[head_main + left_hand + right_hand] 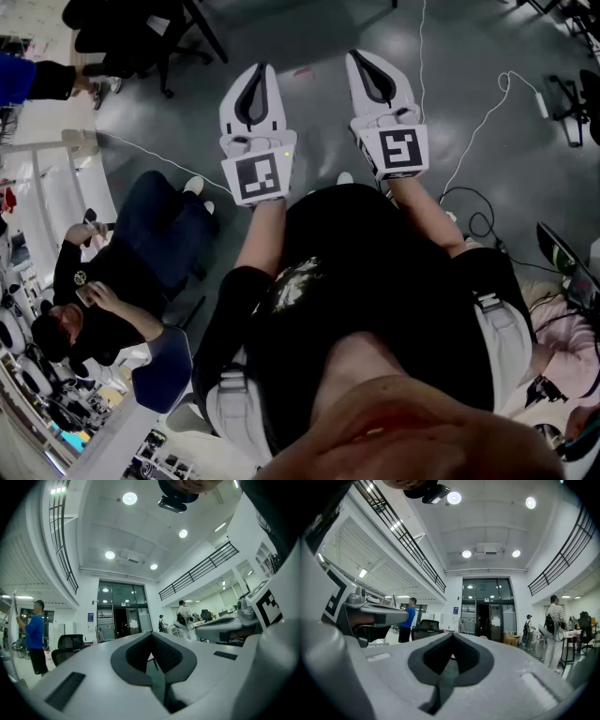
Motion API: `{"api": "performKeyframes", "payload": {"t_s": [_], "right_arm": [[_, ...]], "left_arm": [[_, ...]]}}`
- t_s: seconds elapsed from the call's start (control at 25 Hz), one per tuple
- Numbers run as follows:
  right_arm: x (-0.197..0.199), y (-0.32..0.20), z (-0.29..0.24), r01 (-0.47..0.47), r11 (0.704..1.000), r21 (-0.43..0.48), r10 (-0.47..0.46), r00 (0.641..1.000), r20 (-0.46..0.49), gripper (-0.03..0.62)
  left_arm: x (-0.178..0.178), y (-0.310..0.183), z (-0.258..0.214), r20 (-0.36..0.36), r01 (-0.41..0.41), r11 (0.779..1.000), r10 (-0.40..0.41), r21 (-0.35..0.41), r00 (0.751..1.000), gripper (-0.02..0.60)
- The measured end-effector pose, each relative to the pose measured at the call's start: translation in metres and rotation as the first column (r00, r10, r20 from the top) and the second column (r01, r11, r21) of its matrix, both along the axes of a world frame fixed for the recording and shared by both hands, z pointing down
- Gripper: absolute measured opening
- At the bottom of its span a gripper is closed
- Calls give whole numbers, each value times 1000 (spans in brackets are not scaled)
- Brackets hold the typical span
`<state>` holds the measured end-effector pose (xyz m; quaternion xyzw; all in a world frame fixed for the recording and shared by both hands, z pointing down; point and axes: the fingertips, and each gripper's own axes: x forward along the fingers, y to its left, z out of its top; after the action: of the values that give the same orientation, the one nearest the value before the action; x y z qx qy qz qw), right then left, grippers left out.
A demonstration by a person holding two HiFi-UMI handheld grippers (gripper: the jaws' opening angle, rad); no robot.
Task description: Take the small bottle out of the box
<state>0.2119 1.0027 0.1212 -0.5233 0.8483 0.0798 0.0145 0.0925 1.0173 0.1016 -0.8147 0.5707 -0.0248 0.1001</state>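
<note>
Carrying the left gripper (259, 70) and the right gripper (364, 58) level and side by side over a smooth grey floor (309, 37), judged a neutral ready pose rather than a reach, with no box and no small bottle to be found in any of the 3 views. Showing both pairs of jaws pressed together on nothing: matte white shells tapering to rounded tips, dark ribbed pads (168, 656) meeting along 1 seam, and a cube (258, 178) with black square markers behind each.
</note>
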Motion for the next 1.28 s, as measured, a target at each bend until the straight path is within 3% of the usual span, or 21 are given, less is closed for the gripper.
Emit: {"api": "performKeyframes", "payload": {"t_s": [0.6, 1.28], "right_arm": [[-1, -17, 16, 75, 997, -5, -75, 997, -20, -6], [19, -11, 24, 112, 994, -15, -112, 993, 26, -6]], "left_arm": [[7, -18, 19, -30, 33, 999, -33, -15, 999, 6], [29, -8, 26, -11, 46, 999, -46, -12, 999, 8]]}}
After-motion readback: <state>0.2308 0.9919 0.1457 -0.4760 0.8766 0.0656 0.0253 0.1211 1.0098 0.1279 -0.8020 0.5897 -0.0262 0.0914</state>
